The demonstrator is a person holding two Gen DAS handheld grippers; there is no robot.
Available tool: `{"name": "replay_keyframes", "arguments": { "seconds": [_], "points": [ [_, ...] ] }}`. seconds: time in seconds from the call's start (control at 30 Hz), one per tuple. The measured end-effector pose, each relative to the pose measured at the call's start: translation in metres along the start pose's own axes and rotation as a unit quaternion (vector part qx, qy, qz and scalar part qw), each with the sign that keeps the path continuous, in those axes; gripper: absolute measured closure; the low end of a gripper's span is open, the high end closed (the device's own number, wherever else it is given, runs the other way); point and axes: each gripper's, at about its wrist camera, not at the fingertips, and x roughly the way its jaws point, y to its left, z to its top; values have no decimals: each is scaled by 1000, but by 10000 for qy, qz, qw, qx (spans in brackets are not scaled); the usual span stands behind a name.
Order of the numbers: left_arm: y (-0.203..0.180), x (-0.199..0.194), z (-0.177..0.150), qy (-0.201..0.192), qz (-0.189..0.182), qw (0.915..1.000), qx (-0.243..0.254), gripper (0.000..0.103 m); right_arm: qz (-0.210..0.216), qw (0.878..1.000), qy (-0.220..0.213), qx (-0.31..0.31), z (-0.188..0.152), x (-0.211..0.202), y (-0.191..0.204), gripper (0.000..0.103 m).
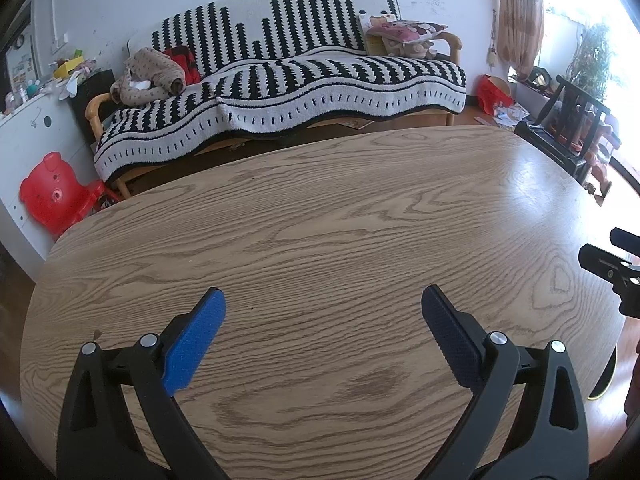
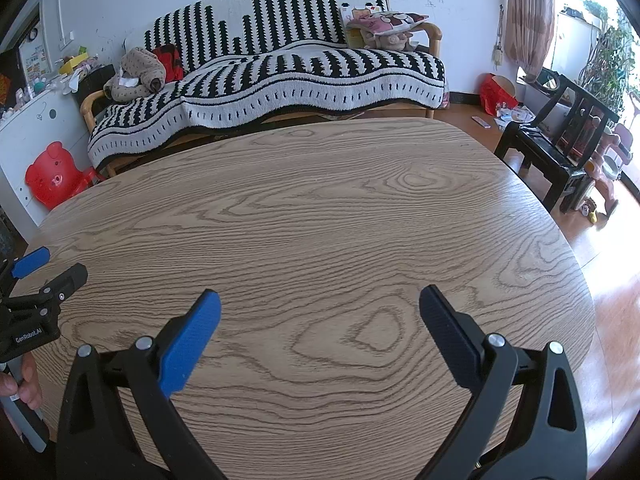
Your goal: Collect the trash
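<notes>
My left gripper (image 1: 323, 304) is open and empty, held over the near part of an oval wooden table (image 1: 320, 216). My right gripper (image 2: 320, 304) is open and empty too, over the same table (image 2: 320, 208). Each gripper shows at the edge of the other's view: the right one (image 1: 616, 256) at the far right, the left one (image 2: 48, 266) at the far left. I see no trash on the table top in either view. Scattered paper scraps (image 1: 508, 114) lie on the floor beyond the table's far right corner; they also show in the right wrist view (image 2: 510, 114).
A sofa under a black-and-white blanket (image 1: 280, 80) stands behind the table. A red plastic stool (image 1: 52, 196) sits at the left by a white cabinet (image 1: 32, 136). A black wooden chair (image 2: 560, 140) and a red bag (image 2: 496, 94) are at the right.
</notes>
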Motion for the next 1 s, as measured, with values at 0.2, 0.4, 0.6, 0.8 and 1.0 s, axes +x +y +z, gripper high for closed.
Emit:
{"name": "replay_keyframes", "arguments": {
  "seconds": [0.2,0.4,0.6,0.8,1.0],
  "points": [
    [-1,0,0,11,-2,10000,5,7,0,10000,2,-5,0,0,0,7],
    [-1,2,-1,40,-28,10000,-26,7,-1,10000,2,-2,0,0,0,7],
    [-1,3,0,70,-47,10000,-44,7,-1,10000,1,-5,0,0,0,7],
    [-6,1,-1,30,-44,10000,-1,7,-2,10000,0,-6,0,0,0,7],
    [-4,-2,-1,12,-89,10000,-32,7,-3,10000,-2,-1,0,0,1,7]
  ]
}}
